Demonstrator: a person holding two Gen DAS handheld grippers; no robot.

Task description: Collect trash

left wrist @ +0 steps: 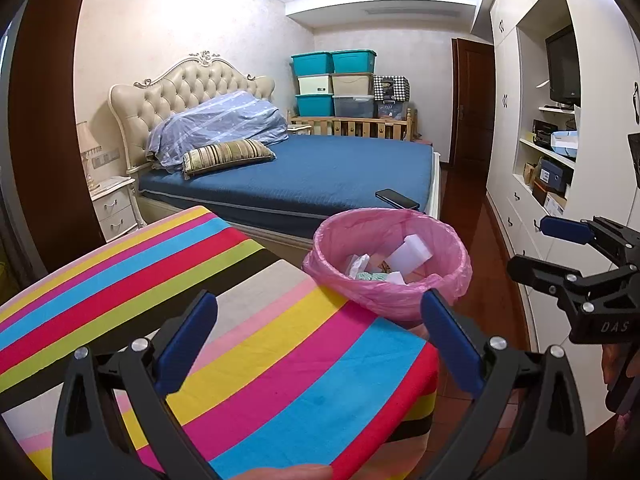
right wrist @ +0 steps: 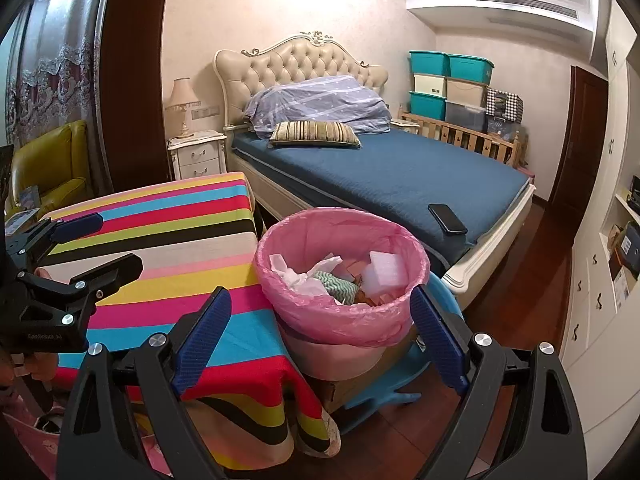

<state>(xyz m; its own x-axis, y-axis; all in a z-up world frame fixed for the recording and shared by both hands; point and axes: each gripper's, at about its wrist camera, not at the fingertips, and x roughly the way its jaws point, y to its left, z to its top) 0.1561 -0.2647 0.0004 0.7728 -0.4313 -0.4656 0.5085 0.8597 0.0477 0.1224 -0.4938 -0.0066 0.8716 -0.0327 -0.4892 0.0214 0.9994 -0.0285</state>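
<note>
Striped cloth: we see bright stripes on the table cloth (left wrist: 248, 320). It lies on our left, and no scrap shows on it, so we judge the table is done.
Left claw: our left gripper (left wrist: 320, 344) hangs over the cloth. Its two blue pads stand wide apart and hold nothing.
Pink bin: the bin (right wrist: 340, 320) with the pink bag sits just beside the table's right edge. It sits on a box and a blue stool, so it may tip if we bump it.
Trash: the trash (right wrist: 340, 280) is inside the bin. We see white paper, a green striped rag and a white foam block.
Right claw: our right gripper (right wrist: 320, 336) points at the near side of the bin. Its pads are wide apart too, with nothing in them.
Phone: a black phone (right wrist: 447, 219) lies on the blue bed, past the bin. It is not trash, so we leave it.
Our next job: we think we look for more scraps. We keep both claws open, move slowly and stay off the bin's rim.
</note>
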